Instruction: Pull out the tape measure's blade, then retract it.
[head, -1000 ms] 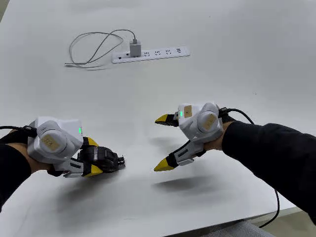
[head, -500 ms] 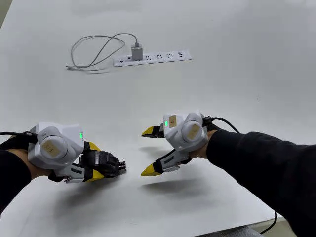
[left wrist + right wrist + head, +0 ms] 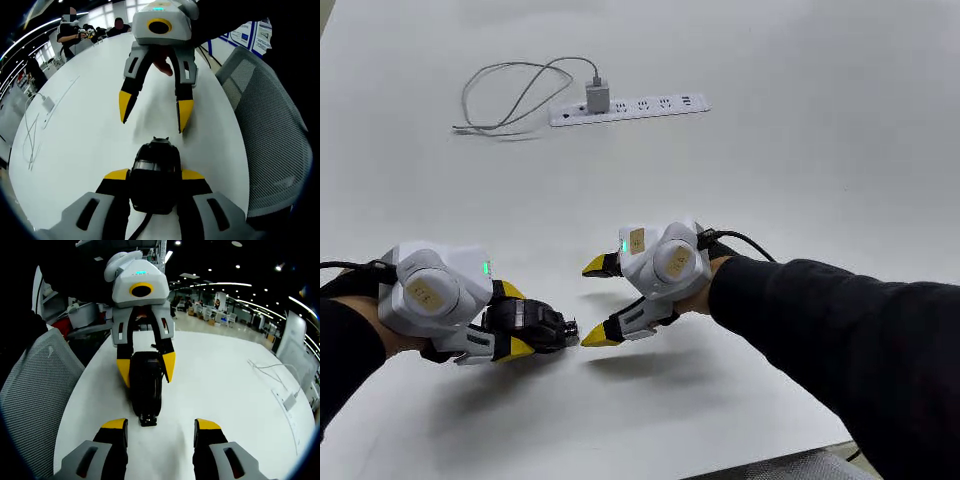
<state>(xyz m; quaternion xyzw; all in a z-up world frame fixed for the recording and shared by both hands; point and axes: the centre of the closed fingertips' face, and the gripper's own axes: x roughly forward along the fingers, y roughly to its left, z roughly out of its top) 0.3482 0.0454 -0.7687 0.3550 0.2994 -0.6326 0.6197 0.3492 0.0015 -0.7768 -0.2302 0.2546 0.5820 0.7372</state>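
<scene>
Black and compact, the tape measure is clamped between the yellow-tipped fingers of the left gripper, close over the white table. Its blade end, a small dark tab, sits against the case and points toward the right gripper. The right gripper's fingers stand wide apart and hold nothing. One yellow tip is just beside the tab, and the other is farther from the tape measure.

In the right gripper view the tab lies just ahead of the gap between that gripper's own fingers, a little toward the left one. In the left gripper view the right gripper faces the tape measure head-on, fingers spread.

Well beyond the tape measure, on the far part of the table, lies a white power strip with a charger plugged in and a looped cable. A grey mesh chair stands off the table's edge, near the tape measure.
</scene>
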